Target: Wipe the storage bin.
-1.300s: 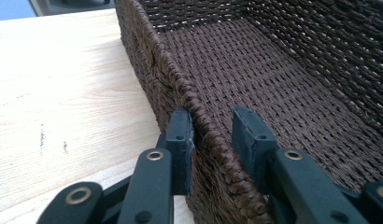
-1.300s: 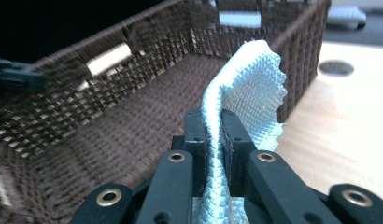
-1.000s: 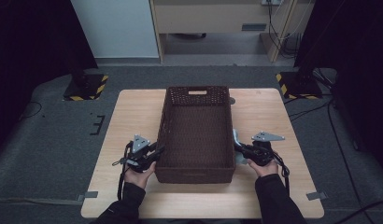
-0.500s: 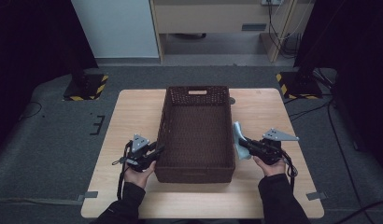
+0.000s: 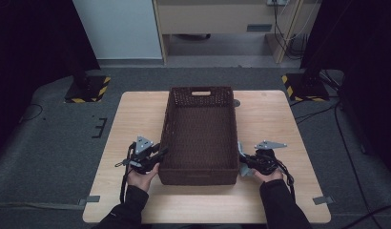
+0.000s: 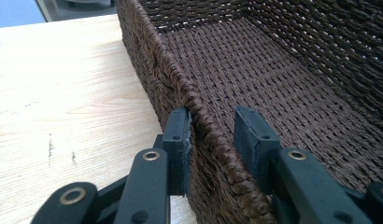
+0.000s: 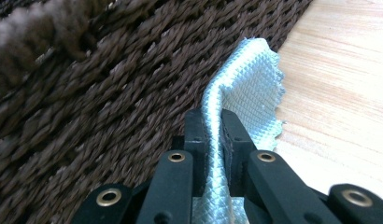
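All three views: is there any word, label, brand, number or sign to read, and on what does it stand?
No readable text.
Basket, pale cloth, table: no print.
Yellow-and-black hazard stripes mark the two stand bases on the floor: a marking, no words.
Grey plate on the cabinet: too small to read.

The dark brown woven wicker basket is rectangular and open-topped, with a cut-out handle slot in its far end wall. It stands upright and empty at the centre of the table, long axis running away from the person. The small pale blue textured cloth is folded and upright. It lies against the outer face of the basket's right wall near the front corner, just above the table.
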